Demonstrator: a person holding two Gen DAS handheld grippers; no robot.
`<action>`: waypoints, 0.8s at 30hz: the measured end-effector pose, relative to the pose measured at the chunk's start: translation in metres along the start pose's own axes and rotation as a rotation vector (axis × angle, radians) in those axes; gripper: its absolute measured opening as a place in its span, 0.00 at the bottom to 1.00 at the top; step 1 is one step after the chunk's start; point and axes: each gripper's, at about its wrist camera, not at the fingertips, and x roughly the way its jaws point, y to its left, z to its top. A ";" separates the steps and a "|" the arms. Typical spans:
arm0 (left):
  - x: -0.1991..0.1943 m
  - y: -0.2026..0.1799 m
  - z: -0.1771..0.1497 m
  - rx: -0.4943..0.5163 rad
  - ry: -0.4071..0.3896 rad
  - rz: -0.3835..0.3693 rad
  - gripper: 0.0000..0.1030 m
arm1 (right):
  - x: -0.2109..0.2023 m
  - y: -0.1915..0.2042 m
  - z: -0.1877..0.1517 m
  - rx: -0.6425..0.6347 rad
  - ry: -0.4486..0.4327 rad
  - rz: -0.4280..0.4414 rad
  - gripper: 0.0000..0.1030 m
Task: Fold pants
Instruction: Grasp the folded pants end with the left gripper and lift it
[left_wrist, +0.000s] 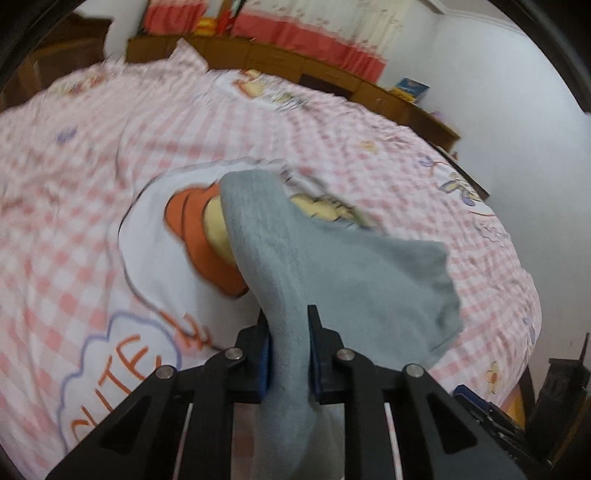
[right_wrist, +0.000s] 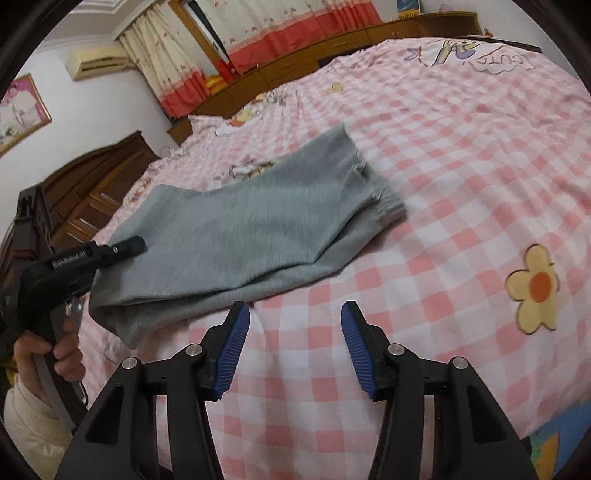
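Observation:
Grey pants (right_wrist: 236, 236) lie on the pink checked bed, folded over on themselves, with the cuffed end (right_wrist: 384, 199) at the far right. My left gripper (left_wrist: 290, 332) is shut on a fold of the grey pants (left_wrist: 332, 266) and holds that part lifted above the bedspread. It also shows in the right wrist view (right_wrist: 122, 248), at the left end of the pants, held by a hand. My right gripper (right_wrist: 295, 317) is open and empty, just in front of the near edge of the pants, above the bedspread.
The bedspread (right_wrist: 461, 155) is pink and white check with cartoon prints and a yellow flower (right_wrist: 535, 288). Wooden cabinets (right_wrist: 325, 48) and curtains run along the far side. A dark wooden headboard (right_wrist: 96, 177) stands at the left. The bed edge drops off at the right in the left wrist view (left_wrist: 532, 332).

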 end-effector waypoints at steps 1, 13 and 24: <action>-0.005 -0.006 0.004 0.012 -0.005 -0.004 0.16 | -0.004 -0.002 0.001 0.004 -0.011 0.004 0.52; 0.006 -0.119 0.040 0.188 0.065 0.017 0.16 | -0.034 -0.032 0.006 0.066 -0.089 0.018 0.52; 0.103 -0.199 0.016 0.263 0.160 0.061 0.16 | -0.038 -0.056 0.002 0.112 -0.086 0.019 0.52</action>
